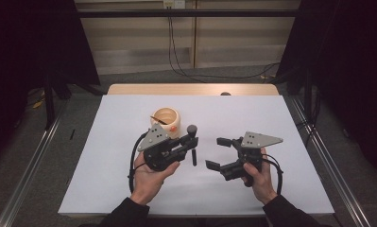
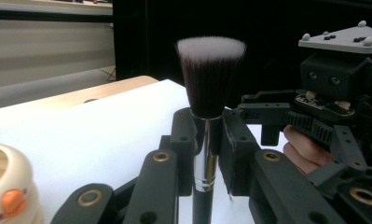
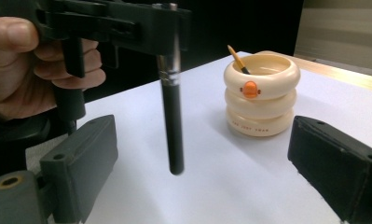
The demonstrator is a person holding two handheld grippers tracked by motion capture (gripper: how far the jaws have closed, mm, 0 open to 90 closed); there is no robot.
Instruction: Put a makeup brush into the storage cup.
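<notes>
Here the left tool (image 1: 190, 140) pinches the makeup brush (image 2: 207, 93) upright (bristles up), just right of the cream holder (image 1: 166, 119), while the right tool (image 1: 218, 153) stands spread beyond.

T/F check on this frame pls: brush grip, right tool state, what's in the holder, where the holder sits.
1. The left tool is shut on the makeup brush. True.
2. The brush is held bristles down. False: the bristles point up and the handle hangs below the jaws, its end clear of the white table.
3. The right tool is clamped on the brush handle. False: its jaws stand wide open with nothing between the pads.
4. The cream ringed holder already has a thin stick-like item in it. True.
5. The holder lies tipped on its side. False: it stands upright on the table.
</notes>
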